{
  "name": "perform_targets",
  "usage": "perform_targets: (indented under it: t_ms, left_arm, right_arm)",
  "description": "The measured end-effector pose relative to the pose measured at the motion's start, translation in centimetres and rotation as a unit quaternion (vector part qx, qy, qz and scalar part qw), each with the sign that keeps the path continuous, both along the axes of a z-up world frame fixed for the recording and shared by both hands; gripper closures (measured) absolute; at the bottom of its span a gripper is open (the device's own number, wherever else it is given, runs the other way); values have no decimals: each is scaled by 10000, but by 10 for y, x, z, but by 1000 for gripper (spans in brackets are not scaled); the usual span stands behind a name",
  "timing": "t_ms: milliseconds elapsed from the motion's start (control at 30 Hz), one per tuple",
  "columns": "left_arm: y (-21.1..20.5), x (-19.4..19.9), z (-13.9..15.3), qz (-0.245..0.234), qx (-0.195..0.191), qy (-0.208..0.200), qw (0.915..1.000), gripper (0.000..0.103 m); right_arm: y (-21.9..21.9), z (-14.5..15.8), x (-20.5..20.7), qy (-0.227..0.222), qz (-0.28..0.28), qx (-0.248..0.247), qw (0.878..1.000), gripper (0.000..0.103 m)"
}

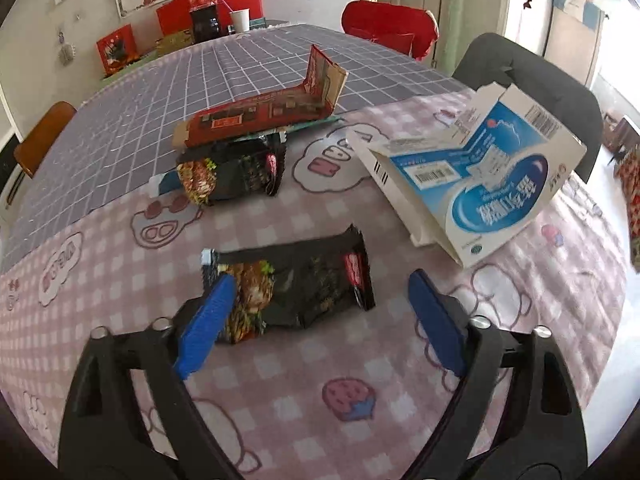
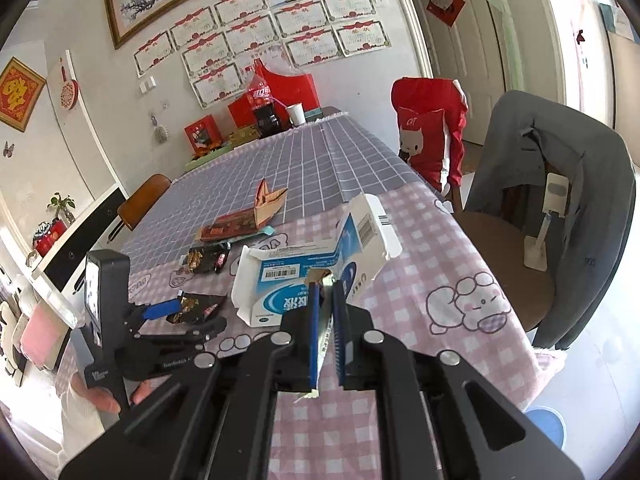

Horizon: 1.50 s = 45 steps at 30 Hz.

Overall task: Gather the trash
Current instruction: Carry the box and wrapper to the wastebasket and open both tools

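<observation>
My left gripper (image 1: 320, 284) is open, its blue fingers on either side of a black snack wrapper (image 1: 296, 284) that lies flat on the pink checked cloth; the left finger overlaps the wrapper's left end. It also shows in the right wrist view (image 2: 196, 308). A second black wrapper (image 1: 232, 172) lies farther back, under a flattened red carton (image 1: 260, 116). My right gripper (image 2: 325, 292) is shut on a silvery wrapper piece (image 2: 320, 344), just in front of a torn blue and white carton (image 2: 304, 276), also in the left wrist view (image 1: 472, 168).
The table (image 1: 224, 72) has grey grid cloth at the back, with a cola bottle (image 1: 204, 4), a paper cup (image 1: 240, 20) and red boxes. Chairs stand at the right (image 2: 552, 184) and the left edge (image 1: 40, 136). A blue bin (image 2: 546, 426) sits on the floor below right.
</observation>
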State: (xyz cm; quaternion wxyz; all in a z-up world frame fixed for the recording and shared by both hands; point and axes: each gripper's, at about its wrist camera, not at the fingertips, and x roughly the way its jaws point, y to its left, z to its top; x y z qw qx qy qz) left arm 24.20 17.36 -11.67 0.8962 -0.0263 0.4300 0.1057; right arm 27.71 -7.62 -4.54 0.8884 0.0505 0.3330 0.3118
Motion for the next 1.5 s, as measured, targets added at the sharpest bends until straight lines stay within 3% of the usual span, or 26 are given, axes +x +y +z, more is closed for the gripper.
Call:
perform_targets:
  t_ms: [33,67,200,300,533,833,933,1167,1333,1500]
  left_arm:
    - [5,2,1,67,-60,-23,10000,53]
    - [10,3,1,35,-239,-43,9997,74]
    - [11,4,-2,100,-105,-45,9999,84]
    - [8,-1,0,206,-17,-74,9998,87]
    - [-2,-13,21,181,-272,-338,9989,90]
    - [-82,-23,60,-932,-422,-889,9908,90]
    - [-117,-29,71,-1421,-524,-1036,9830,90]
    - [-214,-32,83,-2648,-744,-1128,9548,90]
    - [-268,-24,76,-3267,-824,-985,9364,90]
    - [-328,-10,52,-3792,-842,-594,9196,90]
  right_arm:
    - [0,0,0,9,-7,5,10000,96]
    - [1,0,0,10,-5,7,10000,96]
    - [0,0,1,-3,-5,1,10000,96]
    - [0,0,3,7,-54,5,10000,96]
    - [-22,1,3,-3,-246,128,9996,96]
    - [-91,-4,-11,-67,-932,162,9955,96]
    - [-121,-8,-17,-36,-1312,145,9912,96]
    - [-194,-24,-33,101,-2256,110,9741,96]
    - [-240,-39,-48,243,-2852,22,9582,96]
    - [-286,-63,-66,530,-3479,-31,9360,96]
